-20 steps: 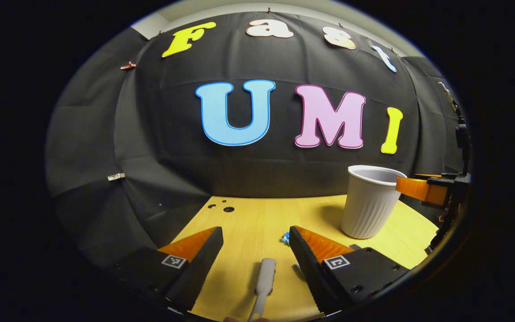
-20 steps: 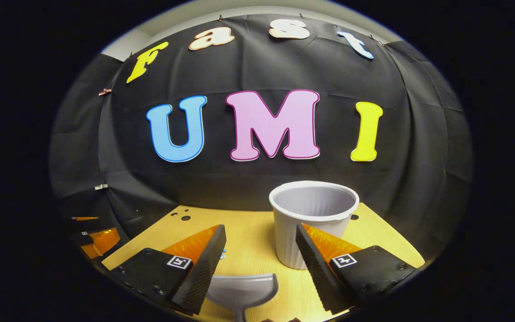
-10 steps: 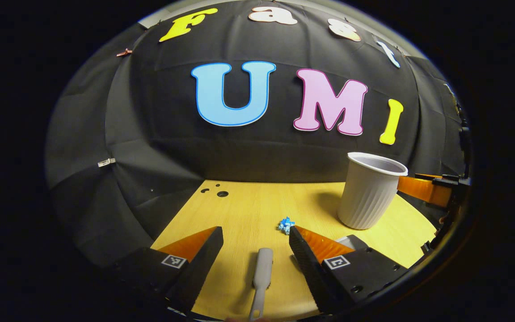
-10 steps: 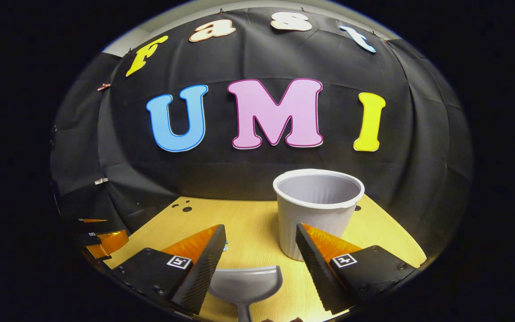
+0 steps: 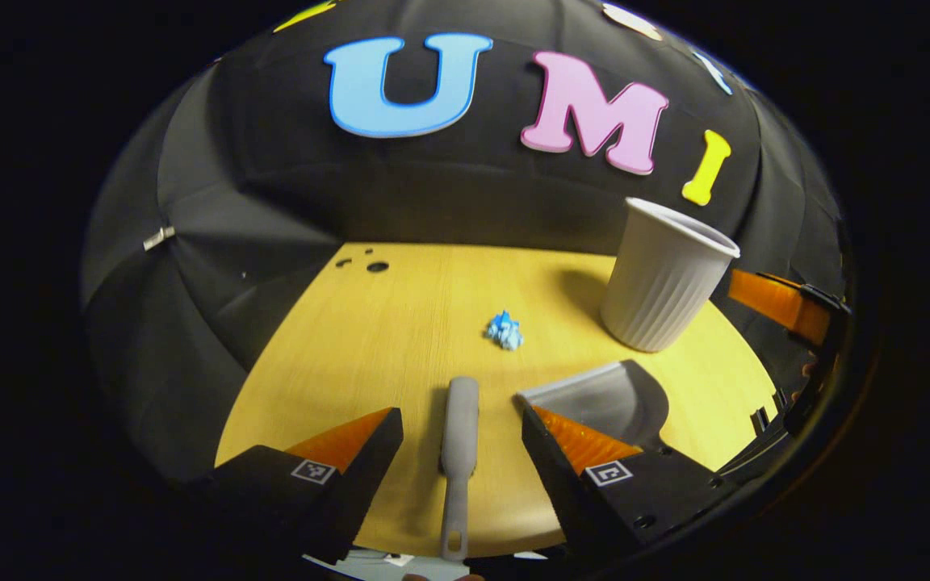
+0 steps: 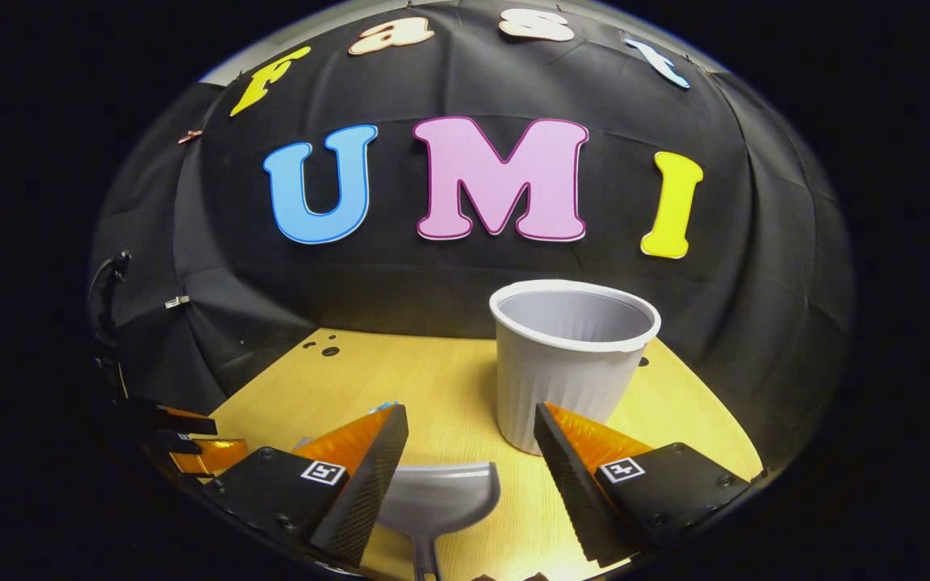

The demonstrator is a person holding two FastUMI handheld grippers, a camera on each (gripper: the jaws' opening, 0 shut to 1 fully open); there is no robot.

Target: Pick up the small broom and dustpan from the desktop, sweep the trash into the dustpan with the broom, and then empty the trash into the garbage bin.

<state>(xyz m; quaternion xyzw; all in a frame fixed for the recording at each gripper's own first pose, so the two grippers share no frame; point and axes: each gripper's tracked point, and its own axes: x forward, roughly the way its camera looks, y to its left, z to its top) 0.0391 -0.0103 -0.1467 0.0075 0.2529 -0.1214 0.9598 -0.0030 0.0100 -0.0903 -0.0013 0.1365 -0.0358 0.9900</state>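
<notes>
While both grippers hang above the desk (image 5: pixel 368 339) with jaws spread wide and holding nothing, the broom (image 5: pixel 458 440) lies flat between the left gripper (image 5: pixel 462 424)'s fingers, handle toward the camera. Beyond it sits a blue scrap of trash (image 5: pixel 505 331). The dustpan (image 6: pixel 441 500) rests on the desk between the right gripper (image 6: pixel 471 420)'s fingers, just before the upright bin (image 6: pixel 571 359).

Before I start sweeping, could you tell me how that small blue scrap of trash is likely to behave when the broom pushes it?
The blue scrap looks crumpled and tiny, so probably very light; it may tumble or skip rather than slide along the smooth desktop.
</notes>
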